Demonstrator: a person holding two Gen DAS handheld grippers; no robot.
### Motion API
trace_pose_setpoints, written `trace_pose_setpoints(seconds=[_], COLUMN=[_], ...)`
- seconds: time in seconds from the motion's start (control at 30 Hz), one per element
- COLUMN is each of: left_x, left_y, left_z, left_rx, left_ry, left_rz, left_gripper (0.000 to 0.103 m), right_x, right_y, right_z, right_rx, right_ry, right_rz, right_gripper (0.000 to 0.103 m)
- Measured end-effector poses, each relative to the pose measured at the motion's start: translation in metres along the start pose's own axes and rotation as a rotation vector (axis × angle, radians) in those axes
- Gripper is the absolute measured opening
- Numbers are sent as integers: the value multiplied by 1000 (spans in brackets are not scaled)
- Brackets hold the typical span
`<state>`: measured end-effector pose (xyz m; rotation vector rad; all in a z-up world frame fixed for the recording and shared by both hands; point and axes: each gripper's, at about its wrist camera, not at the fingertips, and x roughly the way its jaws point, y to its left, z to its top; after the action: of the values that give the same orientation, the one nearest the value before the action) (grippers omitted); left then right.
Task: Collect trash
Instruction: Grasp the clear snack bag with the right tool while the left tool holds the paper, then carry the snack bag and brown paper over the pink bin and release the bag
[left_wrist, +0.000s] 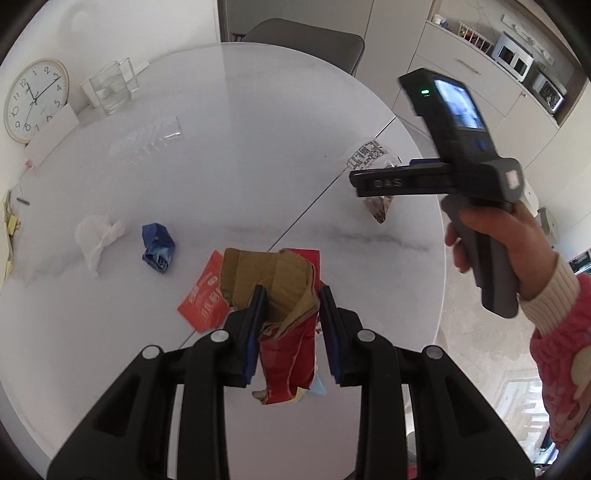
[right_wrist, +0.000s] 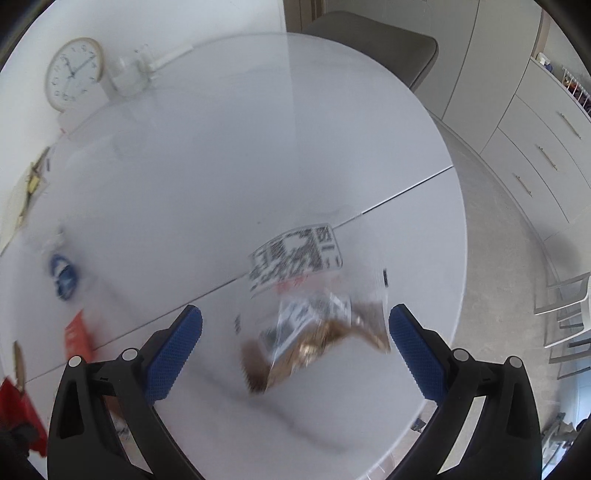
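Gripping crumpled red-and-brown wrappers (left_wrist: 291, 314) above the table (left_wrist: 258, 129), the left gripper (left_wrist: 291, 295) risks shedding loose pieces, while the right gripper (right_wrist: 295, 321), fingers spread wide, straddles a clear printed bag (right_wrist: 306, 306) that may slide.

Open right claw (right_wrist: 295, 350) flanks clear bag (right_wrist: 310, 295).

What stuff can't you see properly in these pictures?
- Clear plastic bag, right wrist view: motion blur hides its label print and brownish contents.
- Red-and-brown wrapper, left wrist view: the left tool covers its sides.
- Right tool: in the left wrist view its tips are edge-on, their opening unreadable.
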<state>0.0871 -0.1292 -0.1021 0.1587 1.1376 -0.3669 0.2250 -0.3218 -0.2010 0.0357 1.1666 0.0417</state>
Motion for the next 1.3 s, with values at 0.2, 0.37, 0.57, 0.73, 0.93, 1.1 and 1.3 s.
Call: trace_pose_setpoints(seconds=[0.2, 0.37, 0.57, 0.73, 0.93, 1.1, 1.3], left_x=[-1, -4, -6, -10, -25, -34, -27], left_y=[3, 2, 1, 1, -9, -30, -60], left_z=[0, 0, -1, -3, -16, -43, -70], left_rx=[9, 7, 6, 12, 44, 57, 61], left_ry=[16, 9, 2, -5, -27, -8, 60], left_rz=[-2, -5, -6, 1, -18, -61, -107], left_gripper=[29, 29, 29, 29, 29, 29, 29], right_x=[19, 12, -4, -42, -115, -150, -138], right_y=[7, 4, 1, -3, -20, -41, -60], right_z=[6, 3, -5, -23, -91, -169, -247], right_rx=[-46, -24, -8, 6, 34, 86, 126], right_ry=[1, -22, -42, -100, -157, -125, -28], right_rz=[-1, 32, 51, 78, 113, 100, 111], right_gripper=[86, 61, 46, 46, 46, 49, 51])
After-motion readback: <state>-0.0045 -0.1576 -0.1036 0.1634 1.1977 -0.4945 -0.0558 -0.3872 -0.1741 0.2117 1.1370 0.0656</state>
